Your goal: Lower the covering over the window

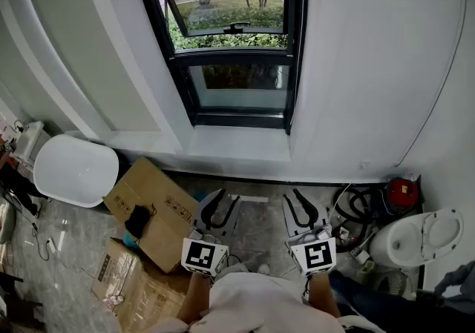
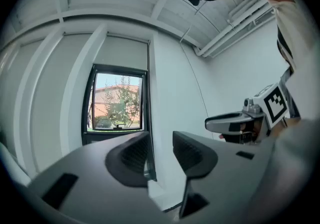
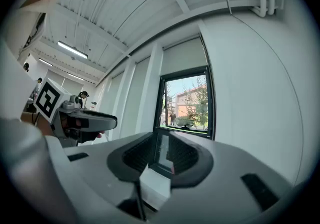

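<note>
Left gripper (image 1: 223,205) and right gripper (image 1: 301,207) were held low above the floor; left jaws wide, right jaws narrower, both empty. Blind (image 2: 128,53), pale grey, covered only the top of the window (image 2: 117,101). Head view cropped the window top. Cardboard boxes (image 1: 152,202) crowded the floor at left.

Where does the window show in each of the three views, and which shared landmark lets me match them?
Head view: the window is at top centre, seen from steeply above.
Left gripper view: the window is left of centre.
Right gripper view: the window is right of centre.
Shared landmark: the greenery outside, visible through the glass in all three.
</note>
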Demonstrator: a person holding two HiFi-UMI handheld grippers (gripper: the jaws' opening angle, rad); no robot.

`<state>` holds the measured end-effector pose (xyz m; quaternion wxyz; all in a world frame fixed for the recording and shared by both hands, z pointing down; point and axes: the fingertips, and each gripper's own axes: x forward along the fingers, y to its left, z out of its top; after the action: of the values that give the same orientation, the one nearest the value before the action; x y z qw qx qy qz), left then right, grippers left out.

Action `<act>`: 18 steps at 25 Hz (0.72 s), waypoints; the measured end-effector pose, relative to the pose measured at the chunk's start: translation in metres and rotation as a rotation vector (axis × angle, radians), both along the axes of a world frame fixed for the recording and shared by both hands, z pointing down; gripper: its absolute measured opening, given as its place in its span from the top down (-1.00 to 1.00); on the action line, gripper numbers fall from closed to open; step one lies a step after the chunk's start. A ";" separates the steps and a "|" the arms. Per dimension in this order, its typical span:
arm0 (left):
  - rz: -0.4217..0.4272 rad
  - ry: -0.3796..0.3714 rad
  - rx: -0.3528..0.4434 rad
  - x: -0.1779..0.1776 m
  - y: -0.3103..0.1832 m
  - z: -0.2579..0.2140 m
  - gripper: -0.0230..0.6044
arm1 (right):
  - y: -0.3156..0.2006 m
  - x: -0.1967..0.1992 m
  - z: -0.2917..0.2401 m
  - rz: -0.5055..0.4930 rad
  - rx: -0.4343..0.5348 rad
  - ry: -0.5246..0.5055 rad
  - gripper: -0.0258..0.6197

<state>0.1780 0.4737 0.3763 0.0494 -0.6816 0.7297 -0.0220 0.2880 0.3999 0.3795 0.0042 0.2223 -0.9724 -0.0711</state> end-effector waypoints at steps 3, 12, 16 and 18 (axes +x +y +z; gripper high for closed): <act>0.000 -0.011 0.007 0.007 -0.003 0.000 0.44 | -0.004 0.008 -0.003 0.009 -0.017 -0.020 0.67; 0.001 -0.023 0.025 0.012 -0.027 -0.005 0.44 | -0.026 0.014 -0.001 0.003 -0.021 -0.052 0.60; 0.011 -0.036 0.040 0.007 -0.044 -0.007 0.44 | -0.041 0.007 0.000 0.007 -0.022 -0.056 0.60; 0.012 -0.037 0.040 0.001 -0.053 -0.007 0.44 | -0.050 0.000 0.001 0.007 -0.019 -0.056 0.60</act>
<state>0.1793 0.4203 0.3696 0.0767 -0.6844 0.7248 -0.0195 0.2882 0.3501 0.3807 -0.0205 0.2275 -0.9720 -0.0554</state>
